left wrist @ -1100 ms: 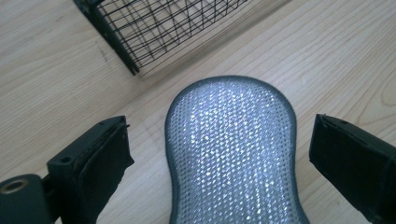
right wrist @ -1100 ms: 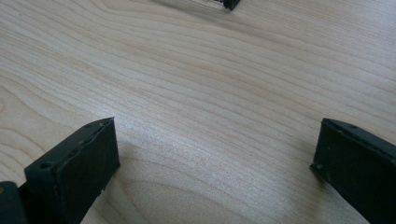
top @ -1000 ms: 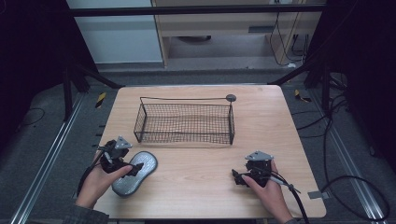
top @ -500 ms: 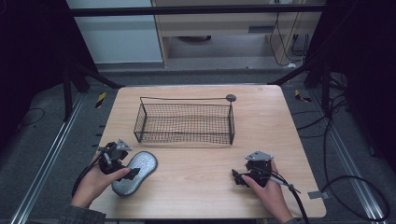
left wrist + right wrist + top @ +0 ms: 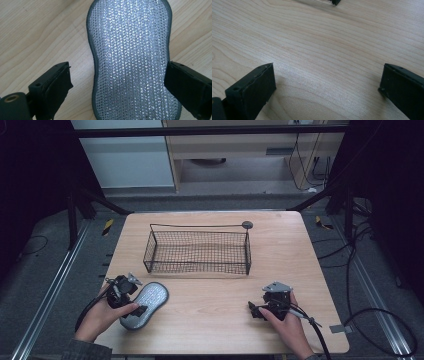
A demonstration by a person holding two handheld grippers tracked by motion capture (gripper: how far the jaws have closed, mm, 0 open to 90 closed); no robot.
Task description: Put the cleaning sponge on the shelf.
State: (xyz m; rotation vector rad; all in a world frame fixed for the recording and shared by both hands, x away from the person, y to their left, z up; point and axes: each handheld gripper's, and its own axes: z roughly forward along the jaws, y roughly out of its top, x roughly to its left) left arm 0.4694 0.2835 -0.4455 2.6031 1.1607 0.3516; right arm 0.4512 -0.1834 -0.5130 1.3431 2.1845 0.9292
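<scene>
- I am at the grasping step: my left gripper (image 5: 131, 304) sits at the near left of the table (image 5: 300, 250), with its jaws spread to either side of the silver scouring pad (image 5: 145, 304).
- In the left gripper view the scouring pad (image 5: 132, 62) lies flat on the wood between my two black jaws — the right jaw is at or just touching its edge, while the left jaw stands a little apart from it, bare wood showing between.
- The pad is a peanut-shaped scrubber with a glittering woven face and a grey rim; it lies near the left front corner, well short of the wire basket (image 5: 197, 251).
- My right gripper (image 5: 256, 310) rests at the near right, jaws spread and holding nothing; its own view looks over bare wood.
- Next move, as I judge it: press the left jaws together across the pad's narrow waist, then lift. The pad is thin and lies flat, so the jaws need to be low against the table to catch its edges and not slide over the top.
- The likely place for it is the empty basket at the far middle — a lift forward and to the right.
- I can read no brand, label or writing on the pad, the basket or the grippers.
</scene>
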